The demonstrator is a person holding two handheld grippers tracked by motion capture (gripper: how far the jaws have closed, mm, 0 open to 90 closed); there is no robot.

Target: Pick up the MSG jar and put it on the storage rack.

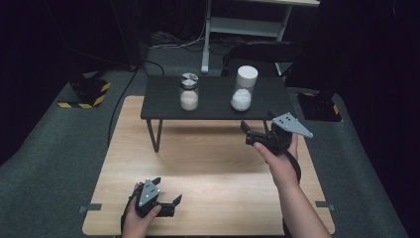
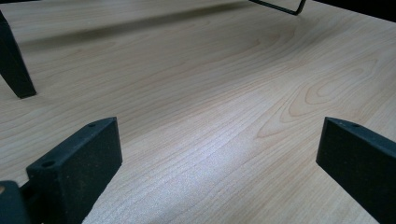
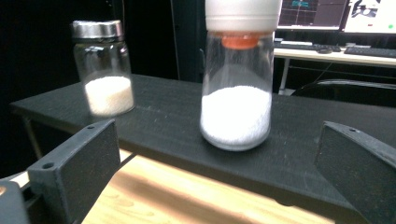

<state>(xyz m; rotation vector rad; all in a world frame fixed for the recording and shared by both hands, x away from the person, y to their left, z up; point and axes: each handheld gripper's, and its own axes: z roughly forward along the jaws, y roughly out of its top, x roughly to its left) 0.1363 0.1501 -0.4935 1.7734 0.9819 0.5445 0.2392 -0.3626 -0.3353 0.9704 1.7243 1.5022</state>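
Holding your right gripper [image 1: 255, 130] open, you are aiming it at the white-capped jar [image 1: 244, 89] standing on the black shelf [image 1: 163, 104]; your left gripper [image 1: 166, 191] is resting open over the table [image 1: 208, 163].

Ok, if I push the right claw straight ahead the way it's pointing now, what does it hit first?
Probably the clear glass jar with the white cap, half full of white powder, on the low black shelf. It stands between the open jaws of the right claw, though the shelf's front edge may come first; depth is unclear.
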